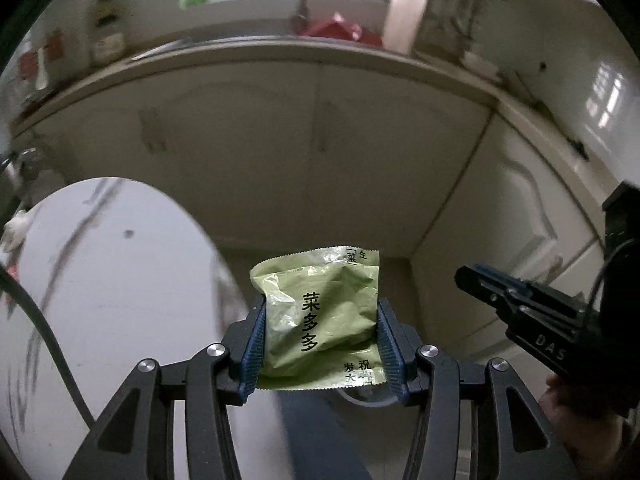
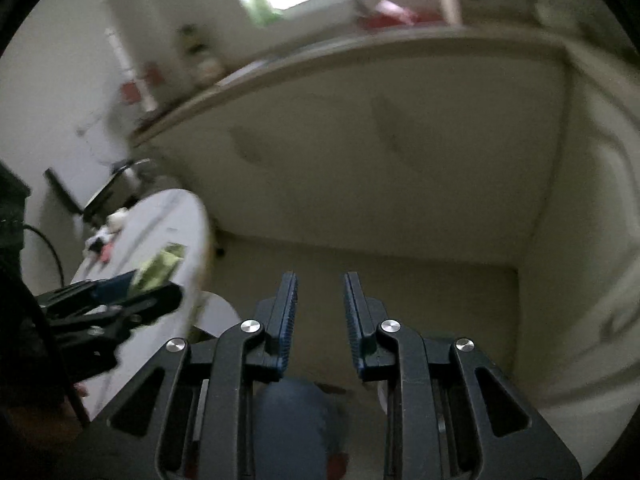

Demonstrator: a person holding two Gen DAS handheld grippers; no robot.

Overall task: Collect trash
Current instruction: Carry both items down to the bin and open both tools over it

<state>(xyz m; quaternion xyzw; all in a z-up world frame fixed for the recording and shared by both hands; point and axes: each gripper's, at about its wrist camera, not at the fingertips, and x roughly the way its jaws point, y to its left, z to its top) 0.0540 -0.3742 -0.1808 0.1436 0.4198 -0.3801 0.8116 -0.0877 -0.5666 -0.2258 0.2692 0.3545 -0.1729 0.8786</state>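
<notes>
Left claw (image 1: 320, 320) clamped shut; right claw (image 2: 320, 304) apparently parted, empty.

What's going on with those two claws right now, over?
Left gripper shut on green snack packet, held in the air. Right gripper open, empty. No bin in view; white table to the left.

The packet (image 1: 320, 316) sits between the two fingers of the left gripper (image 1: 320, 320), held off the floor. The round table (image 1: 100, 280) lies to its left, the cabinet doors (image 1: 320, 152) stand beyond it, and the counter (image 1: 280, 50) runs above them. The right gripper (image 2: 320, 304) is to the right, its fingers parted around nothing, above the floor (image 2: 400, 280) before the cabinets.
</notes>
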